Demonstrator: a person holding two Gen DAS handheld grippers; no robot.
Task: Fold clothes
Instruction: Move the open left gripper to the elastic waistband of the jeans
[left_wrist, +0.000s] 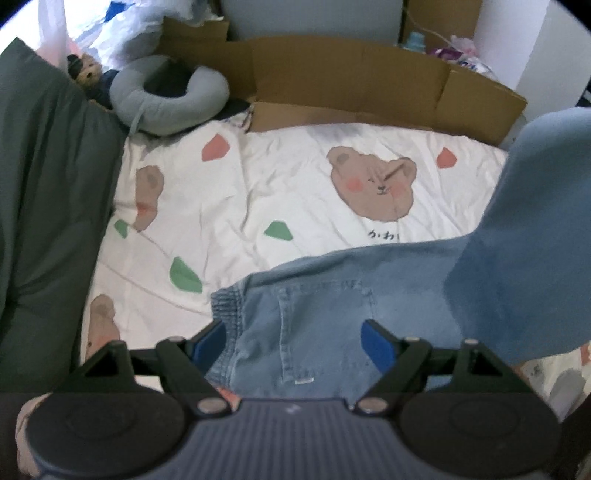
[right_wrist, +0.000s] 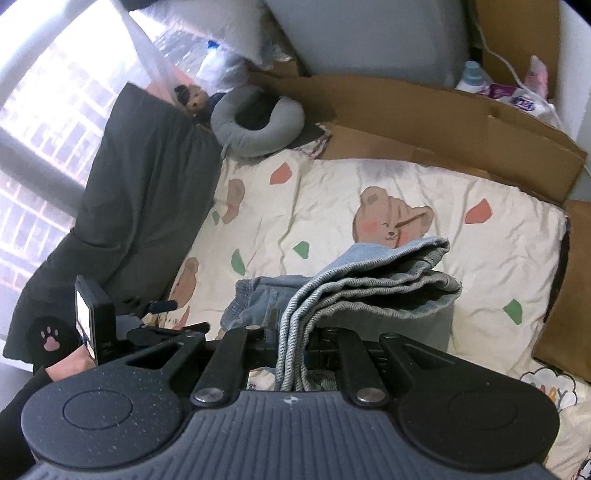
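Note:
Light blue jeans (left_wrist: 332, 325) lie on the bear-print bedsheet (left_wrist: 258, 192), with the elastic waistband toward the left. My left gripper (left_wrist: 295, 343) is open, its blue-padded fingers (left_wrist: 376, 345) on either side of the waist part, just above the cloth. My right gripper (right_wrist: 291, 339) is shut on the jeans' leg ends (right_wrist: 369, 280), holding several folded layers lifted over the waist part (right_wrist: 255, 299). The lifted leg shows as a blurred blue mass at the right of the left wrist view (left_wrist: 524, 240).
A dark grey quilt (left_wrist: 48, 206) lies along the left of the bed. A grey ring pillow (left_wrist: 166, 99) and a small plush toy (left_wrist: 85, 70) sit at the head. Flattened cardboard (left_wrist: 351, 81) lines the far side, with boxes and a bottle (right_wrist: 472, 74) behind.

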